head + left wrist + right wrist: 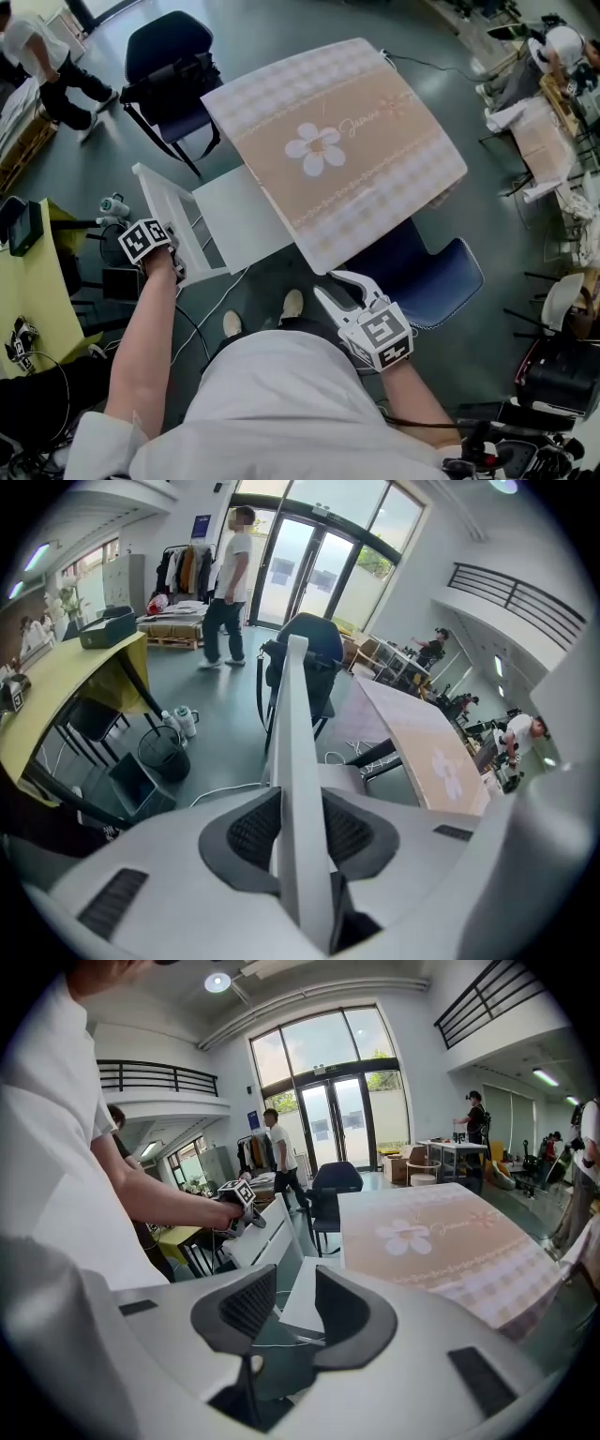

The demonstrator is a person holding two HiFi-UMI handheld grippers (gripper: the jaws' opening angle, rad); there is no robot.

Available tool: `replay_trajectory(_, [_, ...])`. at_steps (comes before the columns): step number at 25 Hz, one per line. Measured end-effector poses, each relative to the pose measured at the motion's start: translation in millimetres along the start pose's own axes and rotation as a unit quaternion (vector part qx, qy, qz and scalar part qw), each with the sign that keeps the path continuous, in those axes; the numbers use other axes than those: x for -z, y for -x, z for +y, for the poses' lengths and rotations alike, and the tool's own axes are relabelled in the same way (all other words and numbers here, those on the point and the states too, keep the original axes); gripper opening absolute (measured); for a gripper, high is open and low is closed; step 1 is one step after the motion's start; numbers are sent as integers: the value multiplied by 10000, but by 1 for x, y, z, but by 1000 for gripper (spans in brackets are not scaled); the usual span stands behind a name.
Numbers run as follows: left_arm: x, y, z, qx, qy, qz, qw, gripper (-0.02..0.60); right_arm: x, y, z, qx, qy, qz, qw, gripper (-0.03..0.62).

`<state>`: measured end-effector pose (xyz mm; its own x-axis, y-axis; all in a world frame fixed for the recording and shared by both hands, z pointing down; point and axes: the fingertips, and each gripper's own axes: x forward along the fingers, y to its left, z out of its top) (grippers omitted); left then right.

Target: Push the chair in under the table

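**Head view.** The left gripper (176,270) is clamping the top rail of the backrest (167,208) of the white chair (232,223). The chair is standing at the near-left corner of the surface (239,112). The far edge of its seat is lying under the overhanging tablecloth (337,150), while the backrest is standing clear, toward the person. The right gripper (334,286) is hovering just beside the near edge of the surface, touching nothing. A blue chair (427,274) is sitting partly under the surface on the right. A dark chair (173,58) is standing at the far-left side.

**Left gripper view.** The jaws of the left gripper (302,829) are standing partly closed, with both ribbed pads pressing on the narrow white backrest (294,752), which is running up between them. The surface (422,747) is lying beyond, to the right. A standing person (228,588) is showing near the glass doors.

**Right gripper view.** The jaws of the right gripper (281,1312) are standing well apart and holding nothing. The white chair (274,1234) and the left gripper (246,1211) on its backrest are showing ahead. The surface (450,1232) is lying to the right.
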<state>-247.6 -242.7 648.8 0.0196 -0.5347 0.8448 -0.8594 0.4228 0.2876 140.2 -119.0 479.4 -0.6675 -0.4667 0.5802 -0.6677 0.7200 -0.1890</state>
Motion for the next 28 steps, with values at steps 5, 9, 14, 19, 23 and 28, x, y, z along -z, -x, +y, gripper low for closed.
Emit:
replay_trajectory(5, [-11,33,-10,471,-373,-329,9976,103,-12,-8,18,16,117,-62,9999,140])
replay_trajectory(9, [-19,70,-17,1000,-719,-691,9900,103,-24,-21,39,-13,258,-112,9996,140])
replay_trajectory(14, [-14,132,-20,1699,-1277,-991,9721,103,-37,-41,74,-88,398,-150,9991,137])
replay_trajectory(19, [22,206,-48,3050,-2339,-981,9180,101,-52,-53,115,-93,558,-190,9982,104])
replay_trajectory(23, [49,257,-58,3796,-2868,-864,8753,50,-59,-62,149,-88,691,-219,9973,74])
replay_trajectory(28, [73,305,-60,4380,-3546,-882,8213,12,-60,-74,186,-126,795,-187,9966,49])
